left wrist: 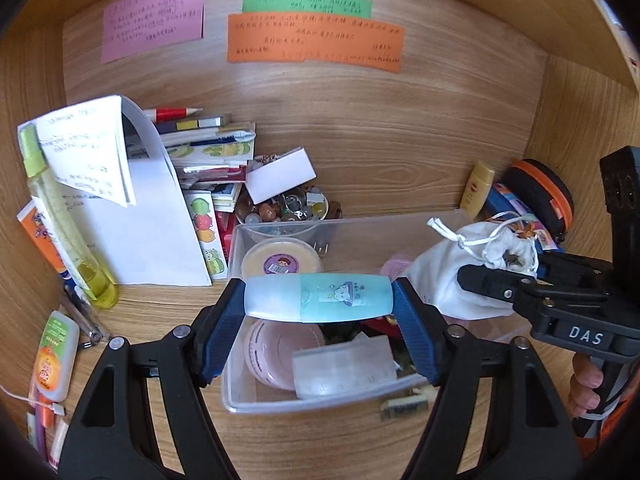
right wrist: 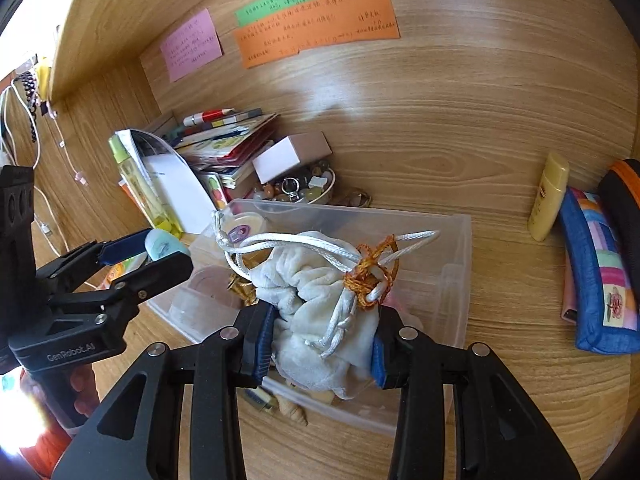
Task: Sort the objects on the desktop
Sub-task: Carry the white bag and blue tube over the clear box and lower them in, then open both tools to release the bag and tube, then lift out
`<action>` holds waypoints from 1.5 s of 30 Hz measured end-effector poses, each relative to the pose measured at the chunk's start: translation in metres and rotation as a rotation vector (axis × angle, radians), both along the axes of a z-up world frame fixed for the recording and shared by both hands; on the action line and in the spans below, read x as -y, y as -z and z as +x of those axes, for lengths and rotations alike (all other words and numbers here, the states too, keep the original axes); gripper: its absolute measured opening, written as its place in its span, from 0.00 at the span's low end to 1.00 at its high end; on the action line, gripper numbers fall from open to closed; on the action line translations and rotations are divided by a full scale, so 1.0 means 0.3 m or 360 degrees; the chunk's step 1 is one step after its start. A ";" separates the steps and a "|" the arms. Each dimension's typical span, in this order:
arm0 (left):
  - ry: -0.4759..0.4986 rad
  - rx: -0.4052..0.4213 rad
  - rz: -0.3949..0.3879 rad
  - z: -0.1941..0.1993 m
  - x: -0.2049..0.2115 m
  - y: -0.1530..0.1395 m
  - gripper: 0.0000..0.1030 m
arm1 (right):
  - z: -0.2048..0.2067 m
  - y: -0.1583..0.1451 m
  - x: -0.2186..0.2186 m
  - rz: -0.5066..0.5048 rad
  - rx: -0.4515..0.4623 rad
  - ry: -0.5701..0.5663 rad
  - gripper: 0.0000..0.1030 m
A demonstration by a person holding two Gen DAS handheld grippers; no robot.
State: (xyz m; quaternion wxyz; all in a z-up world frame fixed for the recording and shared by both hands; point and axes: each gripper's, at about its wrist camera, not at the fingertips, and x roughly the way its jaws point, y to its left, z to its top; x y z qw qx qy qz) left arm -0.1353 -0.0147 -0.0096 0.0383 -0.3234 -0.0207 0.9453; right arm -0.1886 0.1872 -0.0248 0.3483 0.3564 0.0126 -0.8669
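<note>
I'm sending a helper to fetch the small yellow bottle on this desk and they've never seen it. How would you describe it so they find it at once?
Start at the clear plastic bin in the middle of the wooden desk, then look right toward the back wall. The yellow bottle stands upright there, just left of a blue patchwork pouch. It is short, opaque and pale yellow with a same-coloured cap, unlike the tall see-through green spray bottle on the far left.

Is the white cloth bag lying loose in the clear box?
No, the right gripper is clamped on the white cloth bag above the clear box.

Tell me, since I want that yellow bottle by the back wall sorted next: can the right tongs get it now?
Probably not yet: the right tongs are shut on the white pouch. The yellow bottle itself stands unobstructed.
</note>
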 end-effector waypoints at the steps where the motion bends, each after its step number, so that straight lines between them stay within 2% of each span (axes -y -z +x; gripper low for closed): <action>1: 0.0004 0.0008 0.0000 -0.010 0.000 0.007 0.71 | -0.011 0.002 0.004 0.0001 0.0003 -0.0001 0.33; 17: -0.0037 0.0053 -0.0065 -0.109 0.008 0.076 0.71 | -0.086 0.075 0.077 0.0079 0.0010 0.0050 0.34; 29: -0.0050 0.0082 -0.0065 -0.119 0.016 0.082 0.72 | -0.049 0.089 0.129 0.0288 -0.0128 0.0025 0.38; 34: -0.0045 0.0079 -0.0084 -0.108 0.012 0.072 0.73 | -0.045 0.080 0.130 0.0316 -0.0136 0.0022 0.43; 35: -0.0046 0.0076 -0.0089 -0.105 0.010 0.068 0.75 | -0.044 0.078 0.130 0.0319 -0.0136 0.0024 0.44; 39: -0.0056 0.0053 -0.0100 -0.077 0.008 0.053 0.80 | -0.033 0.058 0.124 0.0336 -0.0161 0.0046 0.60; 41: -0.0061 0.0044 -0.0094 -0.062 0.009 0.047 0.84 | -0.024 0.042 0.116 0.0338 -0.0191 0.0064 0.69; 43: -0.0071 0.0033 -0.0100 -0.042 0.008 0.039 0.87 | -0.017 0.028 0.105 0.0309 -0.0194 0.0058 0.84; 45: -0.0075 0.0020 -0.0104 -0.022 0.006 0.033 0.88 | -0.009 0.016 0.095 0.0285 -0.0183 0.0050 0.84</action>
